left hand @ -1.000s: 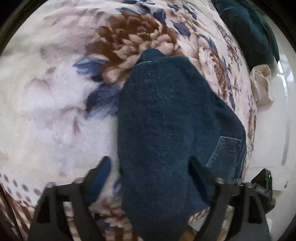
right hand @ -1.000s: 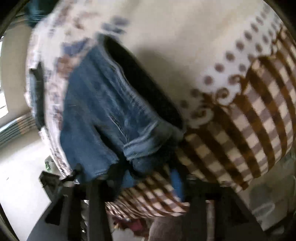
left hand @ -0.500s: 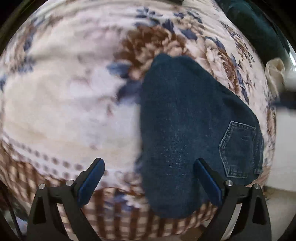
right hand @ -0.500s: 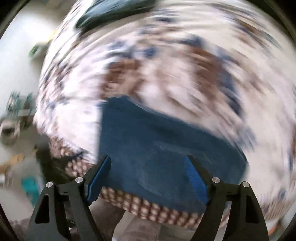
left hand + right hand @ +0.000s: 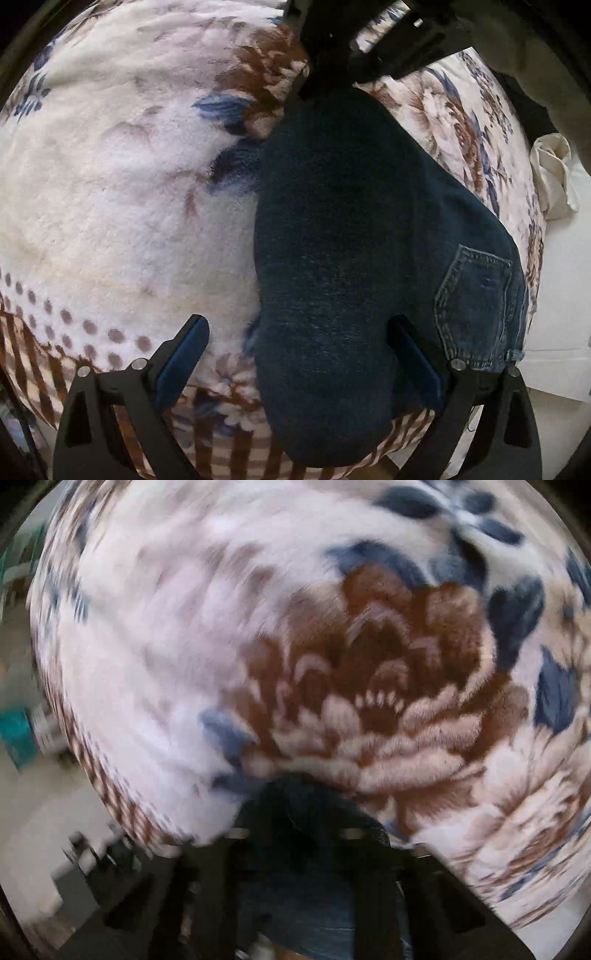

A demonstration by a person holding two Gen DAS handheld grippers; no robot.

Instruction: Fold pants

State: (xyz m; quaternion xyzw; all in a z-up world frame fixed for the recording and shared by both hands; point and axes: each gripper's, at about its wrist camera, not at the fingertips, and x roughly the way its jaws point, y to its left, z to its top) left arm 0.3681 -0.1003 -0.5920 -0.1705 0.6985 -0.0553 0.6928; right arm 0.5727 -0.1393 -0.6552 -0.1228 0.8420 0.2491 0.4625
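Observation:
Dark blue jeans (image 5: 351, 258) lie folded on a floral blanket (image 5: 122, 192), back pocket (image 5: 476, 295) at the right. My left gripper (image 5: 299, 362) is open above the near end of the jeans, holding nothing. My right gripper (image 5: 332, 66) shows at the top of the left wrist view, down on the far end of the jeans. In the blurred right wrist view the right gripper (image 5: 295, 834) has dark denim (image 5: 295, 886) between its fingers; I cannot tell if the jaws are closed on it.
The blanket's checked border (image 5: 229, 454) marks the near bed edge. A cream cloth (image 5: 554, 173) lies at the right edge, with pale floor (image 5: 554, 325) below it. Floor clutter (image 5: 22, 734) shows at the left of the right wrist view.
My right gripper swung from over the near side to the far end of the jeans and came down on them. My left gripper stayed open and shifted slightly closer.

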